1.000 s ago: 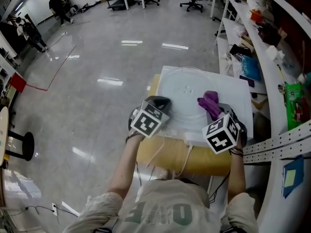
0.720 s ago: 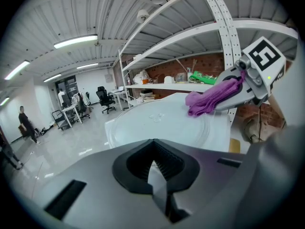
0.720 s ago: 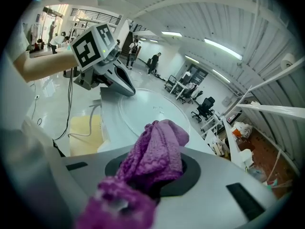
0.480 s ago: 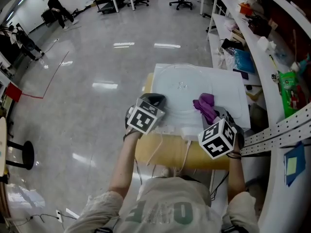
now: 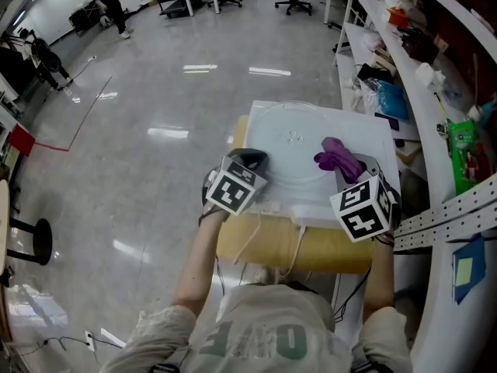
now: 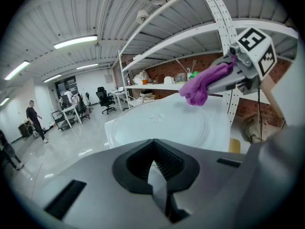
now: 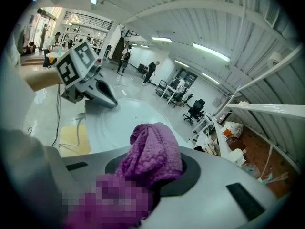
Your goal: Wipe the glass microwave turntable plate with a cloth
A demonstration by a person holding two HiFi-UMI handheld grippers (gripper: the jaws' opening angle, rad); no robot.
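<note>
R gripper [image 7: 153, 173]: jaws pinch a bunched purple cloth [image 7: 151, 149]. The wad projects fwd of the tips, so fabric, not plastic, meets the glass.

L gripper [image 6: 153, 170]: ribbed pads closed on the near rim of the glass turntable plate [image 6: 164, 123], prob. to stop it sliding or spinning under wiping load.

The plate lies flat on a white board [image 5: 382, 152], w/ the cloth over its R half; contact w/ glass cannot be confirmed. Grippers sit at opposite edges, so L is clear of the wiping path.
</note>
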